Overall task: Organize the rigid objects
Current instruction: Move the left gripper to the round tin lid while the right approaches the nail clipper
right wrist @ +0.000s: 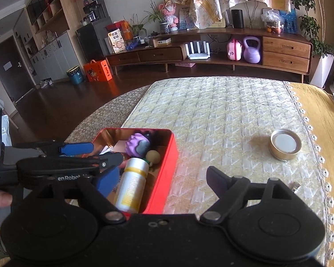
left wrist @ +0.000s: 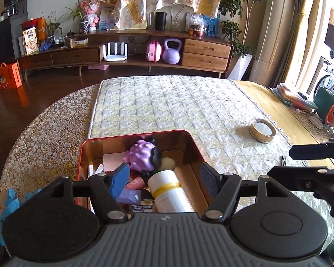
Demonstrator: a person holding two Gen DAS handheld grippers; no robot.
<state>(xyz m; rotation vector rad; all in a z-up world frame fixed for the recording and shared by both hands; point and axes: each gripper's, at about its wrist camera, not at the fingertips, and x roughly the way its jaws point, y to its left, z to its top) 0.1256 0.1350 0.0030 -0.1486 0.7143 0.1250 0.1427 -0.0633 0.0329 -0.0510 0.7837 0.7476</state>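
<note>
Red tin (right wrist: pixel 164 162) nearly packed; round lid (right wrist: pixel 285 144) lies well right of tin. Both tongs spread, empty: left tongs (left wrist: pixel 164 178) over tin, right tongs (right wrist: pixel 162 180) beside it. Next: right tongs fetch lid.

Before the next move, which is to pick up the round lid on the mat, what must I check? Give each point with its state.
1. Left gripper open and holding nothing: ok.
2. Right gripper open and holding nothing: ok.
3. Lid lies alone on the mat, nothing touching it: ok.
4. Tin open, with room for the lid: cannot tell; bottle and toy fill much of it.
5. Small screw near the right gripper, clear of the path: cannot tell.
</note>
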